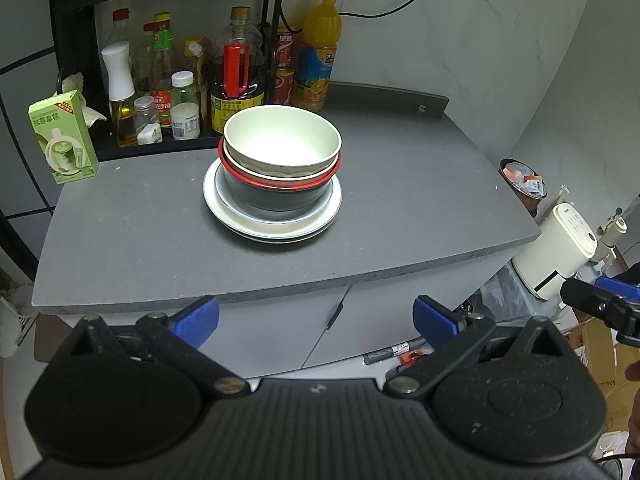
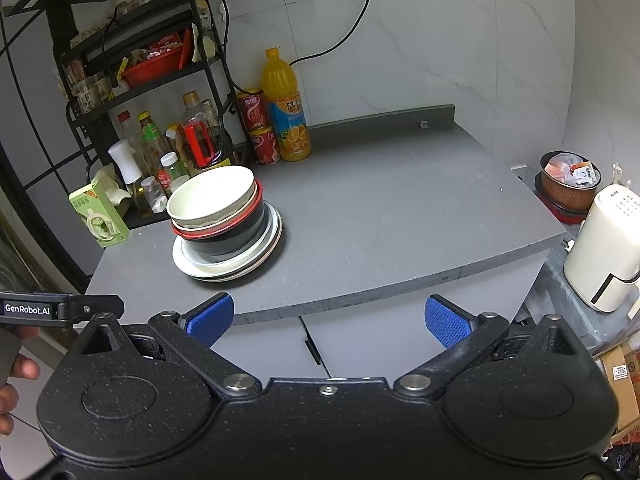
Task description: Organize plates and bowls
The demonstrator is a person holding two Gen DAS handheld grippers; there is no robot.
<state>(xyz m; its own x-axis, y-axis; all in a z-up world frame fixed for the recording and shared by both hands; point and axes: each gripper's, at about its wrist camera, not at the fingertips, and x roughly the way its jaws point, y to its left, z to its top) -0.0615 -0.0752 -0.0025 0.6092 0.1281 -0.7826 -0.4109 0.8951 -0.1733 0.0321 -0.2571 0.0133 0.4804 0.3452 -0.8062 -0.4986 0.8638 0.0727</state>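
A single stack of dishes stands on the grey counter (image 1: 400, 200). A cream bowl (image 1: 282, 140) sits on top, nested in a red-rimmed bowl (image 1: 280, 184) and a black bowl (image 1: 276, 200), all on a pile of white plates (image 1: 272, 226). The right wrist view shows the same stack: cream bowl (image 2: 212, 196), plates (image 2: 228, 264). My left gripper (image 1: 316, 320) is open, off the counter's front edge with nothing between its blue pads. My right gripper (image 2: 328, 320) is open too, also in front of the edge and to the right of the stack.
A black rack with oil and sauce bottles (image 1: 236, 72) stands at the back left, next to red cans and an orange juice bottle (image 1: 318, 56). A green carton (image 1: 62, 136) sits at the left. A white appliance (image 2: 608, 240) and a pot of scraps (image 2: 570, 184) are off the right edge.
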